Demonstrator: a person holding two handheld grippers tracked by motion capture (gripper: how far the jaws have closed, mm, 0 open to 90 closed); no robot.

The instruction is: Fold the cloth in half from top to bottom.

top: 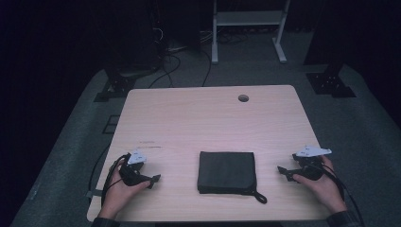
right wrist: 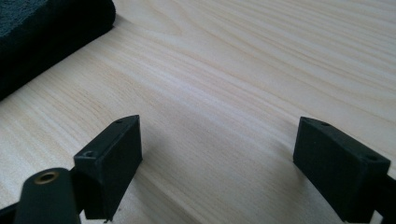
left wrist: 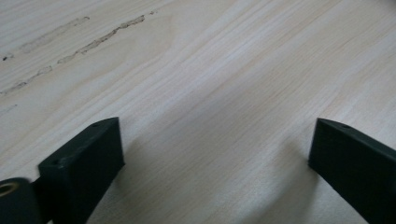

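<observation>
Our left gripper (top: 153,179) rests low on the table (top: 208,118), jaws spread wide with nothing but bare wood between them, as the left gripper view shows. Our right gripper (top: 282,170) sits the same way on the other side, jaws apart and empty, tips aimed inward. Between the two, a little nearer the right one, lies a folded dark cloth (top: 227,172), flat on the wood near our edge of the table; in the right gripper view its rounded fold (right wrist: 42,32) shows ahead and to the left of the jaws, apart from them.

We judge the cloth to be light and soft. It looks like several layers stacked into a neat square, so it should sag and open up if we lift it by one layer alone. The surface looks matte and slightly fuzzy, so the jaws ought to bite without slipping, and nothing about it seems fragile.

A small loop (top: 258,196) hangs off the corner closest to the right gripper, toward us. That loop would be an easy catch, but pulling on it would likely drag the whole stack crooked. To unfold, we would rather pinch the top layer at the two corners facing each gripper. To move it whole, we would clamp through all layers at opposite edges.
</observation>
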